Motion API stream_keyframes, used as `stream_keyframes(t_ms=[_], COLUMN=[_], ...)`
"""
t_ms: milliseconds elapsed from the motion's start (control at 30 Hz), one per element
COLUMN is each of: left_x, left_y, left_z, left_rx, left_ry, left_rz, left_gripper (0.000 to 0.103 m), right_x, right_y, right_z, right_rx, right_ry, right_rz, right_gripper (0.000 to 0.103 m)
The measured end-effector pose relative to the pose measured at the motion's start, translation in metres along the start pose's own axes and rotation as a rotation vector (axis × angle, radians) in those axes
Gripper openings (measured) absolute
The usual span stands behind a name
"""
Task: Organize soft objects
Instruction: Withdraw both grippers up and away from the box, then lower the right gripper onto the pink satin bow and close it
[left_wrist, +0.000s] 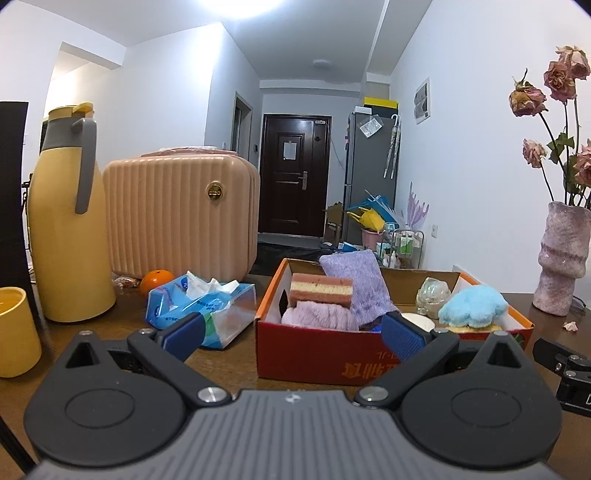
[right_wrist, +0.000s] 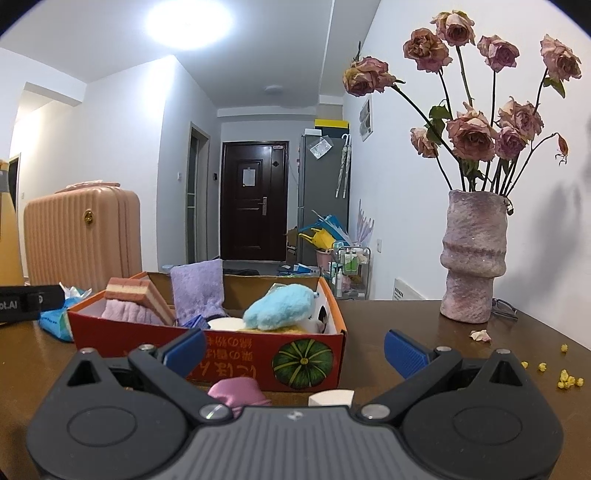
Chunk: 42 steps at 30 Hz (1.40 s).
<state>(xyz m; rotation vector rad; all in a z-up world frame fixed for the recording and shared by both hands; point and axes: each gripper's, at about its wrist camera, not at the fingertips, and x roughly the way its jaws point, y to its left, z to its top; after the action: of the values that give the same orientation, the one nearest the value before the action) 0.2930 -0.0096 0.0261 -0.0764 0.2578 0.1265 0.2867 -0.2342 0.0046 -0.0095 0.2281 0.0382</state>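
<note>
A red cardboard box (left_wrist: 314, 354) (right_wrist: 236, 350) stands on the brown table and holds a pink-and-cream layered sponge (left_wrist: 320, 290) (right_wrist: 138, 291), a fluffy lilac piece (left_wrist: 319, 315), a purple cloth (left_wrist: 354, 284) (right_wrist: 197, 290) and a blue plush paw (left_wrist: 474, 306) (right_wrist: 279, 306). My left gripper (left_wrist: 293, 334) is open in front of the box, nothing between its fingers. My right gripper (right_wrist: 295, 350) is open too, before the box's pumpkin-printed corner. A pink satin item (right_wrist: 238, 393) and a white wedge (right_wrist: 330, 398) lie on the table just under the right gripper.
A tissue pack (left_wrist: 201, 306), an orange (left_wrist: 157, 280), a ribbed pink case (left_wrist: 181, 218), a yellow jug (left_wrist: 70, 221) and a yellow cup (left_wrist: 16, 332) stand to the left. A vase of dried roses (right_wrist: 474, 258) stands right, with petals and yellow crumbs (right_wrist: 569, 378) nearby.
</note>
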Motion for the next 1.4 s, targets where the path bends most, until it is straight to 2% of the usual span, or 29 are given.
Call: stream_keyframes(t_ms=[433,800,1033,1400], left_x=[-0.022,-0.025,-0.021,-0.017], left_y=[0.013,0.026,0.033,0.042], left_z=[-0.01,-0.018,-0.018,-0.019], left_rx=[0.021,0.025,0.011,0.01], left_ry=[0.029,0.071,0.099,0.117], left_rz=[-0.024,-0.019,-0.02,-0.01], left_gripper=[0.103,0.103,0.103,0.103], right_x=[-0.028,-0.039,-0.032,0.006], right_y=[0.006,0.018,0.03,0.048], right_z=[-0.008,-0.014,-0.018,-0.018], right_rx=[-0.023,-0.035,-0.061,-0.074], right_ry=[0.007,0.032,0.074,0.19], right_rz=[0.013,0.035,0.067,0.117], right_gripper=[0.103,0.103,0.103,0.103])
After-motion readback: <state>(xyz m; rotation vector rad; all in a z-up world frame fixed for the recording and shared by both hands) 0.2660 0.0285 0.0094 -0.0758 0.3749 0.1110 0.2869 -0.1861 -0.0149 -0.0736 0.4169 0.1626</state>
